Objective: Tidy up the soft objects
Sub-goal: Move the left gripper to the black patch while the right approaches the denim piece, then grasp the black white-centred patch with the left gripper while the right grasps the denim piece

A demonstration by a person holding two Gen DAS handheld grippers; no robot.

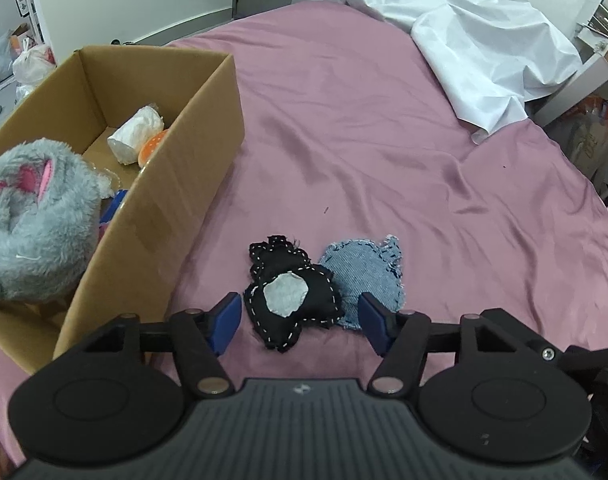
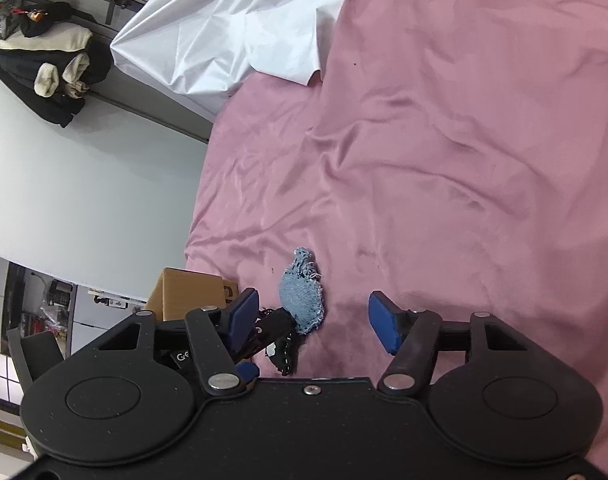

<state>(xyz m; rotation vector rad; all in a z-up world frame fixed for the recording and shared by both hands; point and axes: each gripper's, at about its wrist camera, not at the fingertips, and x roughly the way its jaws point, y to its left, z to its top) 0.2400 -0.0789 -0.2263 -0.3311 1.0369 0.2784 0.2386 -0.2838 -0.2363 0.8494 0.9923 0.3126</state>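
Left wrist view reads no writing; on the other tongs' body in the right wrist view, only "G" and part of a second letter are legible. Left tongs (image 1: 300, 322) stand spread around a black stitched pouch (image 1: 292, 296) on the pink bed sheet (image 1: 384, 140), a denim pouch (image 1: 364, 272) touching its right side. Just left stands a cardboard box (image 1: 176, 184) holding a grey plush toy (image 1: 32, 224) and a white roll (image 1: 136, 136). Right tongs (image 2: 314, 322) hang spread, empty. White sheet (image 1: 476, 40) covers the far edge; open bed lies between.
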